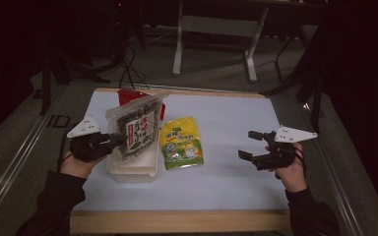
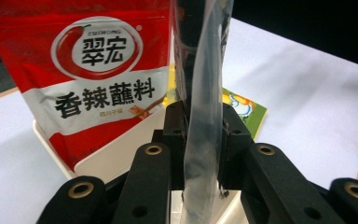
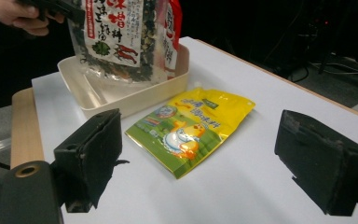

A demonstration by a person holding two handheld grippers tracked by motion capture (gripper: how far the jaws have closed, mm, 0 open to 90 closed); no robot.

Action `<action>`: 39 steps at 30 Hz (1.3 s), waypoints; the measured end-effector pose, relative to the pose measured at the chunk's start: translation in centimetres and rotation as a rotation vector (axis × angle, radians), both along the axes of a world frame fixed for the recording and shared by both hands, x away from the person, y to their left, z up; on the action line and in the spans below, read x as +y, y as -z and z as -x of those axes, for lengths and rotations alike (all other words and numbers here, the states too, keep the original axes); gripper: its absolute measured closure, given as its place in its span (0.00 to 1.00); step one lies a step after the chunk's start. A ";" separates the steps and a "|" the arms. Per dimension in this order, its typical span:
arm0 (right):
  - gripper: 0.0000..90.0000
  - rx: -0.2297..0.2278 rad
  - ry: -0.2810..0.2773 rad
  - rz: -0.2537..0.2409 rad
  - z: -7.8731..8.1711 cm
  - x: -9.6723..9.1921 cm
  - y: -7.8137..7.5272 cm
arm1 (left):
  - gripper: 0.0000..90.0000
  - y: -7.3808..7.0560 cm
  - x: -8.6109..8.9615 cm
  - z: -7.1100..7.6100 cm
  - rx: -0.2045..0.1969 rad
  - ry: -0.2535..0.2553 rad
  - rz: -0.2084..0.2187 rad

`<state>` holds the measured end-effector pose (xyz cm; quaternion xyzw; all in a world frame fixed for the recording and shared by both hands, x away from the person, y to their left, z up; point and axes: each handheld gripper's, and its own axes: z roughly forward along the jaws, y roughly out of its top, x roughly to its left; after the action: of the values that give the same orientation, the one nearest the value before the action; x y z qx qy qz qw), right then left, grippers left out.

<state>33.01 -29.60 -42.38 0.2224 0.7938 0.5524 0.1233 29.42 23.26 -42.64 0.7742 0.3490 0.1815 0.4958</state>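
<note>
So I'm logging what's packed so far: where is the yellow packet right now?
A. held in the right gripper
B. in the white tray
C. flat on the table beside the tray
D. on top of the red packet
C: the yellow packet lies flat on the table next to the white tray, and the right gripper is open with nothing in it.

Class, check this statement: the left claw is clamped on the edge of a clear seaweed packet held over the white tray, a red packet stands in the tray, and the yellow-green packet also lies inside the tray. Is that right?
Not quite. The yellow-green packet lies flat on the table beside the white tray, as the high view shows. The left claw does clamp the clear seaweed packet over the tray, and the red packet does stand in it.
</note>
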 end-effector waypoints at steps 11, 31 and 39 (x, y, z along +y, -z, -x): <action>0.16 0.000 -0.014 0.001 0.1 0.3 0.0 | 0.88 0.4 1.1 -0.7 -0.018 0.025 -0.012; 0.16 0.009 -0.029 0.003 0.3 0.3 0.4 | 0.88 4.9 2.9 -0.9 0.008 0.017 0.079; 0.17 -0.011 -0.057 -0.002 0.4 0.5 0.3 | 0.87 6.2 3.9 -0.8 0.001 -0.022 0.145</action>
<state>32.65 -29.12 -42.65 0.1966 0.7986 0.5578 0.1116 30.18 27.13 -48.80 0.7326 0.3700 0.1607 0.5483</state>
